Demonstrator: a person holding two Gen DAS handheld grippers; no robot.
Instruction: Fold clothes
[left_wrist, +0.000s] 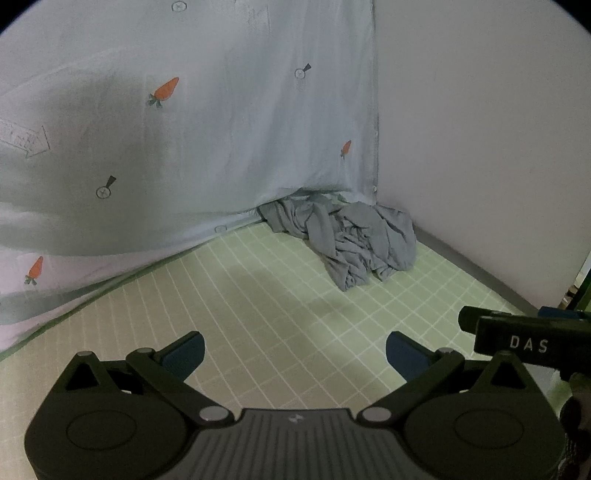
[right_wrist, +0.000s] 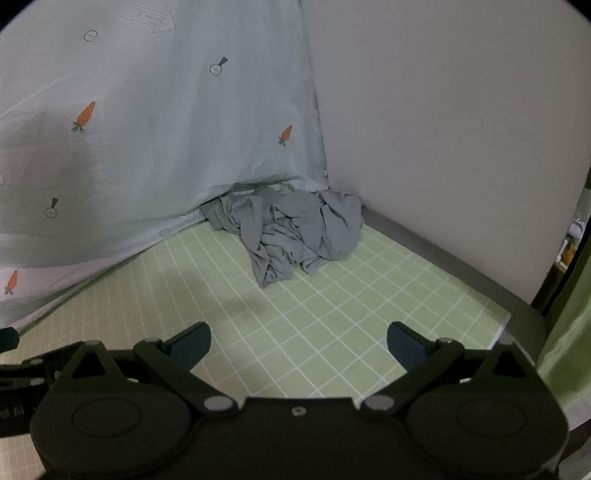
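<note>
A crumpled grey fabric garment (left_wrist: 343, 240) (right_wrist: 291, 230) lies bunched in the far corner of the green grid-patterned surface (left_wrist: 258, 314), against the carrot-print sheet (left_wrist: 184, 110). Left tongs (left_wrist: 294, 350) and right tongs (right_wrist: 299, 341), both released and empty, sit well short; the right appears slightly nearer.

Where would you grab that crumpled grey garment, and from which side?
Probably the tongue of the grey garment that trails out toward the grippers. Come from the open mat side; a curtain and wall close in behind it.
</note>
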